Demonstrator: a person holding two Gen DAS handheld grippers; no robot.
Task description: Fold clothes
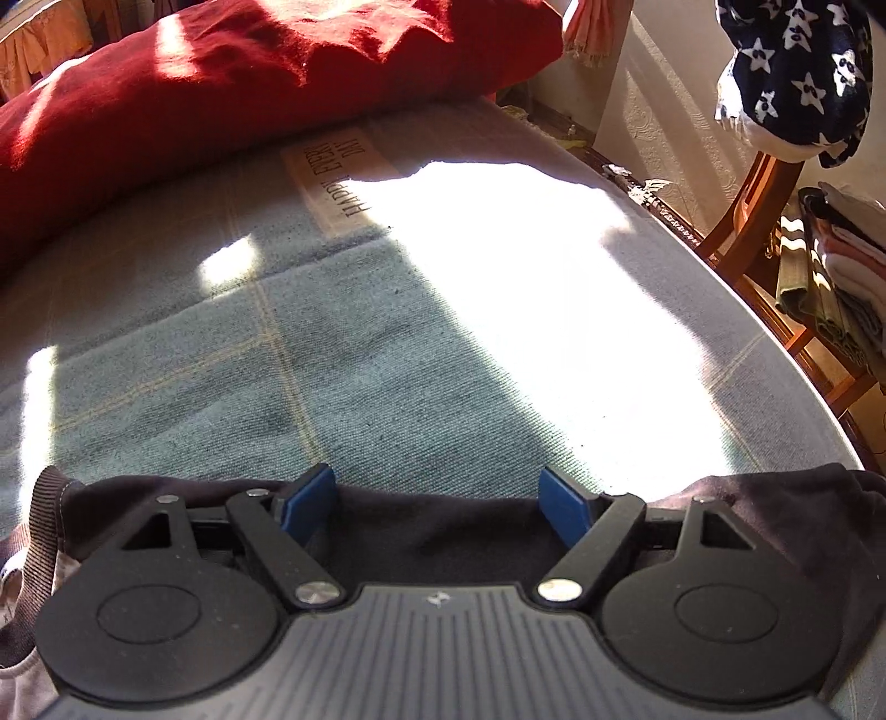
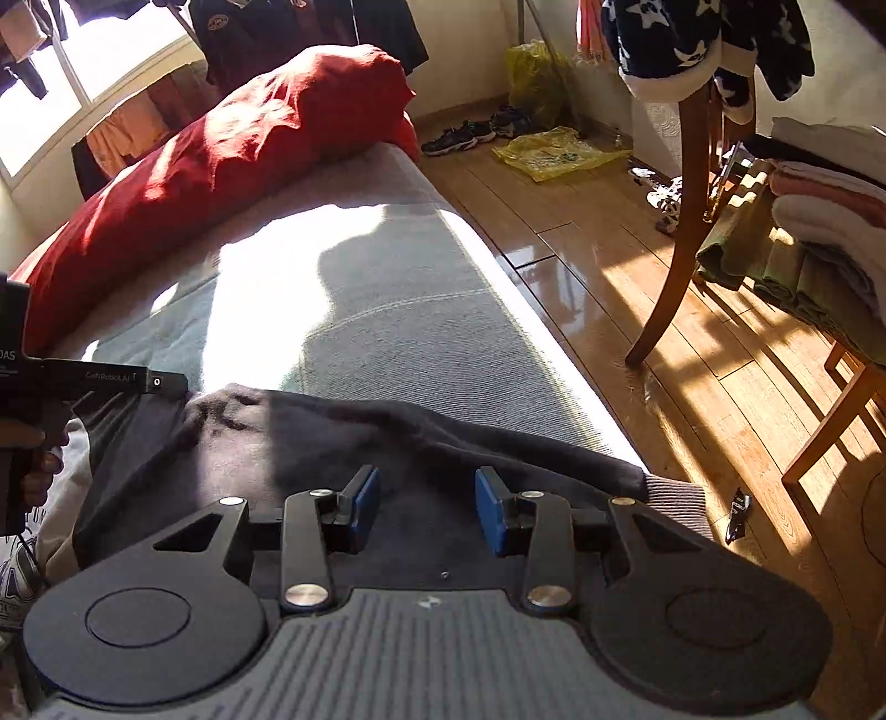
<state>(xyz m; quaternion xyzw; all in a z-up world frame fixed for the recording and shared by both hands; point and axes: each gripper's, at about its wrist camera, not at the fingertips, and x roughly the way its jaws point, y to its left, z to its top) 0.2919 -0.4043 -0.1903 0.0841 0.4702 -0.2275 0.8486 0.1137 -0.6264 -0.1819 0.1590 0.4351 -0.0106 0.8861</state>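
Observation:
A dark navy sweater (image 2: 310, 443) lies across the near end of the bed, its ribbed cuff (image 2: 673, 495) hanging at the bed's right edge. My right gripper (image 2: 427, 507) is open just above the sweater, holding nothing. My left gripper (image 1: 440, 507) is open wide over the same dark sweater (image 1: 443, 531), with nothing between its blue pads. The left gripper's body also shows at the left edge of the right wrist view (image 2: 83, 382), above the sweater's left side. A pale garment (image 2: 55, 498) lies under the sweater at the left.
The bed (image 1: 343, 354) has a grey-green checked cover, half in bright sun. A red duvet (image 2: 221, 149) is heaped at its far end. A wooden chair (image 2: 681, 249) with folded clothes (image 2: 819, 221) and a star-patterned garment (image 2: 692, 44) stands on the right. Shoes and a yellow bag lie on the floor.

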